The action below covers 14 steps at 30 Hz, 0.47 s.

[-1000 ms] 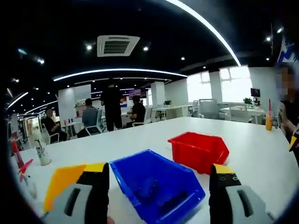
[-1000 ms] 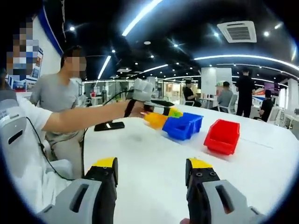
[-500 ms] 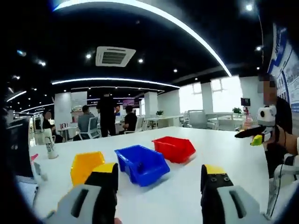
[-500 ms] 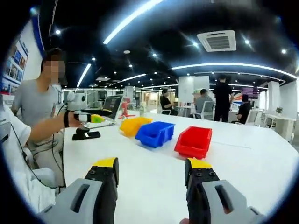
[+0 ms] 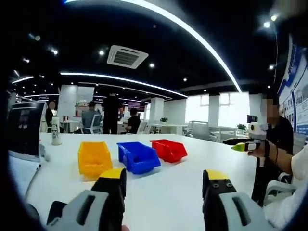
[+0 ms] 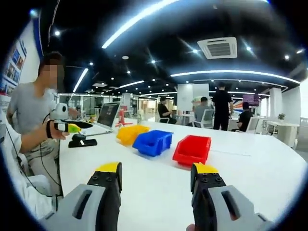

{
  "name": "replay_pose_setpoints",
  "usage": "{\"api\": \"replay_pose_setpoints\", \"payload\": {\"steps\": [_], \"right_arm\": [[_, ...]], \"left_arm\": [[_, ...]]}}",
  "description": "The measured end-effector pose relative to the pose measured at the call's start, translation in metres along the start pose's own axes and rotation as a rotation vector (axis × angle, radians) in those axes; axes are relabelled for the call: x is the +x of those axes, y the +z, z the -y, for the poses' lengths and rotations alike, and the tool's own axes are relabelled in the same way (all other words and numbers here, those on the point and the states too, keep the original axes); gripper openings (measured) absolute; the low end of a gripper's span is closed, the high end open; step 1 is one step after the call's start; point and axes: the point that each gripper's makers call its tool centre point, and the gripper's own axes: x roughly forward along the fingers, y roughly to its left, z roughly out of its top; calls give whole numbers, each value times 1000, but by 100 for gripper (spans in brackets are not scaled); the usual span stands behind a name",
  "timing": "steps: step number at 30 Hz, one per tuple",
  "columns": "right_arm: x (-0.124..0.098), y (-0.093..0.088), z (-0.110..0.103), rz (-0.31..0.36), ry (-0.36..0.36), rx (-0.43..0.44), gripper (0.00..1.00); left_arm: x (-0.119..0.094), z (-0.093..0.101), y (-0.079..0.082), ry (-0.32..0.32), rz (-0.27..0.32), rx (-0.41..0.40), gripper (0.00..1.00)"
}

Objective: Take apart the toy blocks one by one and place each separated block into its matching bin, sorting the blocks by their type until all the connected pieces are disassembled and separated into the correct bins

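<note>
Yellow bin [image 5: 94, 157], blue bin [image 5: 138, 156], red bin [image 5: 168, 149] abreast.

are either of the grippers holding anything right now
No. The left gripper and the right gripper are both open with nothing between the jaws.

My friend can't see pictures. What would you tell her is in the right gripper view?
Three plastic bins stand in a row on a white table: a yellow bin, a blue bin and a red bin. The right gripper is open and empty at the bottom. At the left, a person's hand holds the left gripper.
</note>
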Motion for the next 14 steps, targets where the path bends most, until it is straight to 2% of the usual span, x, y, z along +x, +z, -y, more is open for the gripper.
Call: {"api": "replay_pose_setpoints", "payload": {"steps": [14], "right_arm": [[1,-4,-1,-11,3,14,58]], "left_arm": [[0,-5,3,11,-6,28,64]]}}
